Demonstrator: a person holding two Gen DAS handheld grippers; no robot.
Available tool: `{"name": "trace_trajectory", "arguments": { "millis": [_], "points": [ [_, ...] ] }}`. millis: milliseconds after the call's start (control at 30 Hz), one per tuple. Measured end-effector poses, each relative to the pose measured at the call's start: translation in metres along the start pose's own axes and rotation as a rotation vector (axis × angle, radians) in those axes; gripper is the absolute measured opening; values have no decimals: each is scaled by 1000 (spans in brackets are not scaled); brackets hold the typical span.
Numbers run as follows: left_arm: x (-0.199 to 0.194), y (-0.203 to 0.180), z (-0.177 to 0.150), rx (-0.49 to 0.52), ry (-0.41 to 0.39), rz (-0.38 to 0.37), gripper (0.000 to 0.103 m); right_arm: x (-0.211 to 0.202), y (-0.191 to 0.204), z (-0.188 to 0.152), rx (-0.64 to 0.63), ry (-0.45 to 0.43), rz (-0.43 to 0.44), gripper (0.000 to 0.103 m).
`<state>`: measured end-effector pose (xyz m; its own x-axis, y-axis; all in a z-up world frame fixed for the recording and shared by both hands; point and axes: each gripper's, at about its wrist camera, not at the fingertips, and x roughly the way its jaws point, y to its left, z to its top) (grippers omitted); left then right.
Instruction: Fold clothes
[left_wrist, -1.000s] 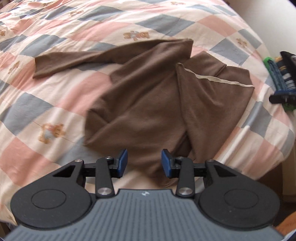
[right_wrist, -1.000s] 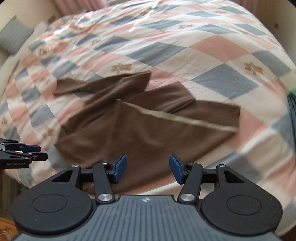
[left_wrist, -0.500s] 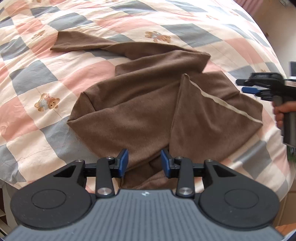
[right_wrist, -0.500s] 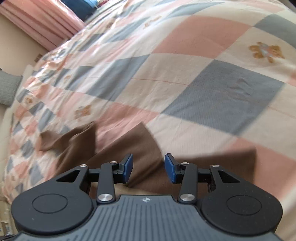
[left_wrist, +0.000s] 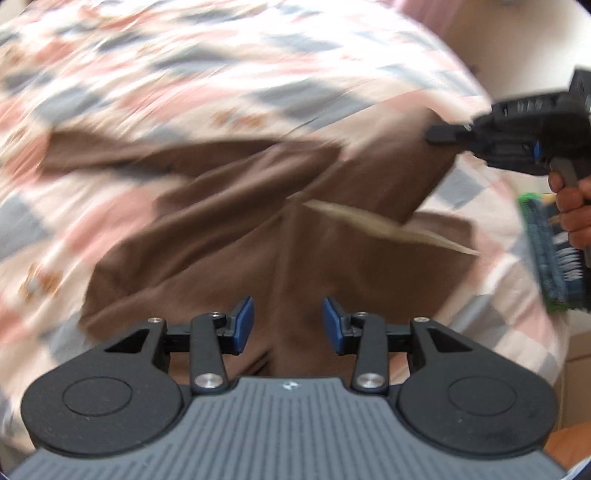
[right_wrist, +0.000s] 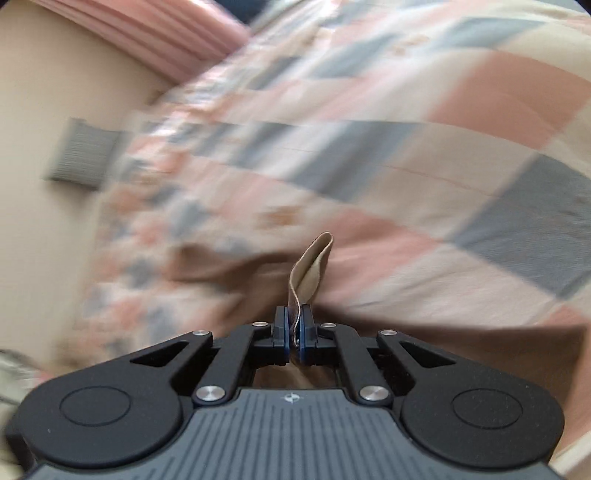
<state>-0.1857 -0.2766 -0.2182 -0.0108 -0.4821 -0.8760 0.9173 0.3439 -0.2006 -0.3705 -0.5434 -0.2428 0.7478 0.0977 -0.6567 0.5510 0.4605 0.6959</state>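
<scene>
Pinching the brown garment's (right_wrist: 236, 266) pale edge (right_wrist: 310, 273), right gripper (right_wrist: 294, 334) clamps; left gripper (left_wrist: 288, 325) opening, empty.

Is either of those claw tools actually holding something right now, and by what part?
Yes. The right gripper pinches the brown garment by its pale-trimmed edge. The left gripper, jaws opening, holds nothing.
</scene>
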Motion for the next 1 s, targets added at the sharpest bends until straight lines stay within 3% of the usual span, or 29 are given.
{"name": "trace_trajectory", "arguments": {
  "millis": [67,167,233,300,467,533,600,633,667,700,800,900,1000],
  "points": [
    [-7,-15,6,71,-63,-27,44,-14,33,-1,-37,13,94,5],
    [-20,-39,9,167,-170,6,55,-21,75,4,-60,34,215,5],
    [-27,-47,11,188,-231,35,62,-21,98,7,-82,51,245,5],
    [-25,-51,14,177,-238,50,67,-19,118,7,-114,70,251,5],
    [-10,-44,15,96,-206,13,67,-16,128,1,-137,85,196,5],
    [-8,-31,12,27,-188,13,66,-20,115,-2,-123,63,118,7],
    [-7,-10,5,-62,-159,12,66,-23,94,-5,-130,44,-9,22],
    [-7,1,2,-103,-145,14,66,-20,82,-8,-150,58,-77,37],
    [-9,12,-2,-128,-129,23,66,-15,71,-12,-182,87,-144,46],
    [-10,20,-6,-145,-110,34,66,-6,61,-17,-211,119,-211,46],
    [-9,40,-16,-185,-68,46,66,29,42,-29,-299,212,-252,46],
    [-6,48,-25,-223,-37,49,62,80,43,-30,-419,278,-231,46],
    [-4,56,-32,-270,-15,63,62,132,43,-35,-544,339,-265,58]
  ]
}}
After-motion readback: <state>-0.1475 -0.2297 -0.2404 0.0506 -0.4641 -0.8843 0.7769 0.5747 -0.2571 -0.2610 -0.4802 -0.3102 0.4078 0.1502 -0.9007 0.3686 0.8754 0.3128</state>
